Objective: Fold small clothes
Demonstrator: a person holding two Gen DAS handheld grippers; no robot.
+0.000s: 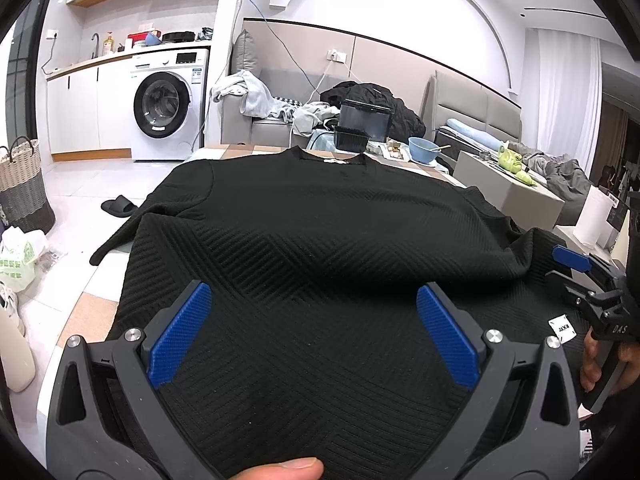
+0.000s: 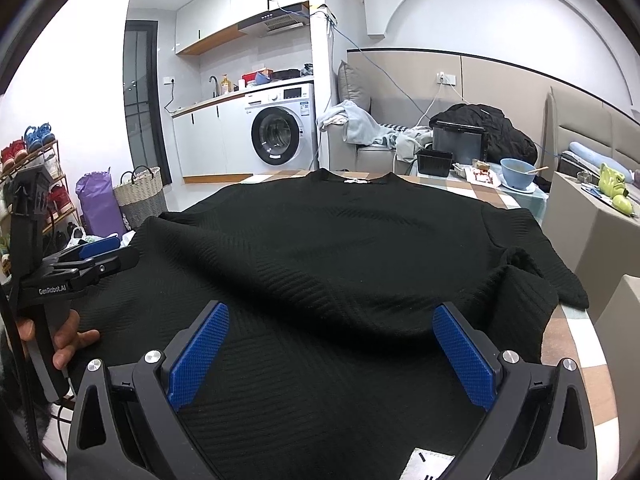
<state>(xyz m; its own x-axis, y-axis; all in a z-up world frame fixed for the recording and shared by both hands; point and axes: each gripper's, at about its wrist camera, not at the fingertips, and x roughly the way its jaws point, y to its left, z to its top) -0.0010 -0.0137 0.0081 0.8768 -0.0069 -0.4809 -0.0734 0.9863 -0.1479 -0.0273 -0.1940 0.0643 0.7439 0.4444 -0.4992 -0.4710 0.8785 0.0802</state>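
- Both my hand-held grippers stand wide open, gripping nothing: left hand-held gripper and right hand-held gripper hover just over the near hem.
- The black sweater lies spread on the tabletop, collar far, bottom part already rumpled upward.
- I judge the fold is only starting; next I must pinch the hem corners.

Both cameras sit low and close over the near hem of the shirt, each looking forward between its own spread jaws toward the far collar. The left view stands left of the right one; each catches the other gripper at its edge. Both share the shirt, the washer, the sofa and the blue bowl.
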